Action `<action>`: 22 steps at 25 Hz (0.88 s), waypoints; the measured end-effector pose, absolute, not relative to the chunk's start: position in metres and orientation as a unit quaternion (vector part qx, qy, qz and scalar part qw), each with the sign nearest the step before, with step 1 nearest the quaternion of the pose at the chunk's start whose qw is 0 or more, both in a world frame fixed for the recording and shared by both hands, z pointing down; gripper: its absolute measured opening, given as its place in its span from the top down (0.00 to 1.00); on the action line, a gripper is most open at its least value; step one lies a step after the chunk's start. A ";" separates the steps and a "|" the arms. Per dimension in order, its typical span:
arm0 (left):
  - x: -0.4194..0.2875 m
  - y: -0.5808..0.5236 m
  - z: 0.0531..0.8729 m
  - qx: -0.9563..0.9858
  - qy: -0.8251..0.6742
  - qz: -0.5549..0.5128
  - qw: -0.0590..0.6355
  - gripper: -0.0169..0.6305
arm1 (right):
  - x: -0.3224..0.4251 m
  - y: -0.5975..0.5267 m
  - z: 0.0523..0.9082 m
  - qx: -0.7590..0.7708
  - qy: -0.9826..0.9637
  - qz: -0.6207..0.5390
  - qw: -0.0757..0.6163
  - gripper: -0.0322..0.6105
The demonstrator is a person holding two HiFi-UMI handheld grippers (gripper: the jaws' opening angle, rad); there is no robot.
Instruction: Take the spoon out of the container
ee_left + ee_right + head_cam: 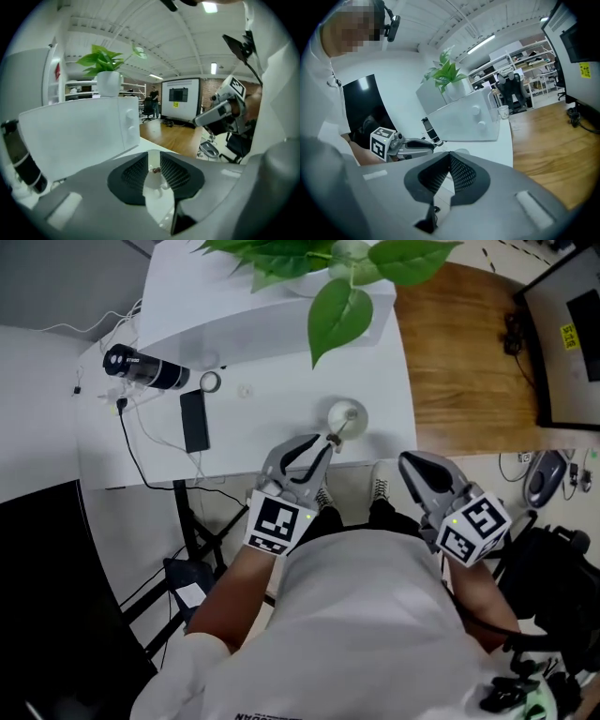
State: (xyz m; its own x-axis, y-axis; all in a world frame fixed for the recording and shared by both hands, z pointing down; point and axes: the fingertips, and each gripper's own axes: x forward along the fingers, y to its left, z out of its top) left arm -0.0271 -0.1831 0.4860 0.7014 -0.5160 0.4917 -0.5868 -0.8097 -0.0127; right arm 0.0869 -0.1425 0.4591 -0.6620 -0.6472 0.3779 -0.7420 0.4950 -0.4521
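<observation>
A small clear round container (349,414) stands near the front edge of the white table (253,442). A pale spoon (337,430) leans out of it toward me. My left gripper (327,441) reaches to the spoon's handle end, jaws a little apart. In the left gripper view a narrow gap shows between the dark pads (174,174), with a white shape and a small brown bit in it; I see no pad pressing on the spoon. My right gripper (407,461) hangs off the table's front right corner over the floor, jaws together (449,155) and empty.
A black cylinder (145,368), a tape roll (210,382) and a black phone (194,420) lie at the table's left, with cables. A white box (272,320) carrying a potted plant (342,282) fills the back. Wooden floor (469,352) lies to the right.
</observation>
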 end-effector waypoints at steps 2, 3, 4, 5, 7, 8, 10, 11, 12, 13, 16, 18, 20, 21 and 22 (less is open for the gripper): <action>-0.022 -0.181 0.495 0.921 -0.272 0.279 0.019 0.81 | 0.088 -0.141 0.463 0.410 -0.856 0.304 0.080 0.94; -0.020 -0.179 0.499 0.920 -0.258 0.295 -0.008 0.80 | 0.088 -0.140 0.465 0.413 -0.854 0.307 0.080 0.94; -0.019 -0.178 0.502 0.918 -0.244 0.310 -0.035 0.79 | 0.089 -0.138 0.467 0.416 -0.851 0.309 0.080 0.94; -0.018 -0.176 0.505 0.915 -0.230 0.325 -0.060 0.79 | 0.089 -0.136 0.469 0.419 -0.849 0.312 0.081 0.94; -0.017 -0.172 0.510 0.909 -0.201 0.350 -0.103 0.77 | 0.090 -0.132 0.473 0.424 -0.844 0.317 0.081 0.94; -0.016 -0.170 0.513 0.906 -0.188 0.360 -0.117 0.77 | 0.090 -0.130 0.475 0.427 -0.842 0.320 0.080 0.94; -0.015 -0.167 0.519 0.903 -0.163 0.376 -0.128 0.77 | 0.091 -0.128 0.478 0.432 -0.838 0.324 0.079 0.94; -0.014 -0.166 0.523 0.901 -0.152 0.384 -0.132 0.74 | 0.091 -0.127 0.480 0.433 -0.837 0.325 0.078 0.94; -0.013 -0.166 0.526 0.899 -0.145 0.391 -0.136 0.73 | 0.092 -0.126 0.481 0.435 -0.836 0.326 0.078 0.94; -0.013 -0.166 0.528 0.896 -0.140 0.396 -0.141 0.72 | 0.092 -0.125 0.483 0.437 -0.834 0.327 0.077 0.94; -0.011 -0.168 0.533 0.891 -0.132 0.406 -0.155 0.71 | 0.094 -0.121 0.487 0.442 -0.830 0.333 0.074 0.94; -0.009 -0.168 0.537 0.887 -0.124 0.414 -0.164 0.71 | 0.094 -0.118 0.489 0.445 -0.828 0.335 0.072 0.94; -0.008 -0.168 0.541 0.880 -0.114 0.426 -0.178 0.71 | 0.095 -0.117 0.490 0.447 -0.826 0.336 0.070 0.94; -0.007 -0.168 0.543 0.874 -0.107 0.435 -0.187 0.71 | 0.096 -0.116 0.490 0.448 -0.825 0.336 0.069 0.94; -0.007 -0.169 0.546 0.869 -0.101 0.443 -0.195 0.71 | 0.097 -0.116 0.491 0.449 -0.825 0.336 0.068 0.94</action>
State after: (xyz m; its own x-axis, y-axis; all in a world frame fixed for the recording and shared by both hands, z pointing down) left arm -0.0070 -0.1691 0.5456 0.5865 -0.3485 0.7311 -0.0032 -0.9037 -0.4282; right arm 0.0966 -0.1160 0.4905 -0.5867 -0.6953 0.4151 -0.7872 0.3697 -0.4935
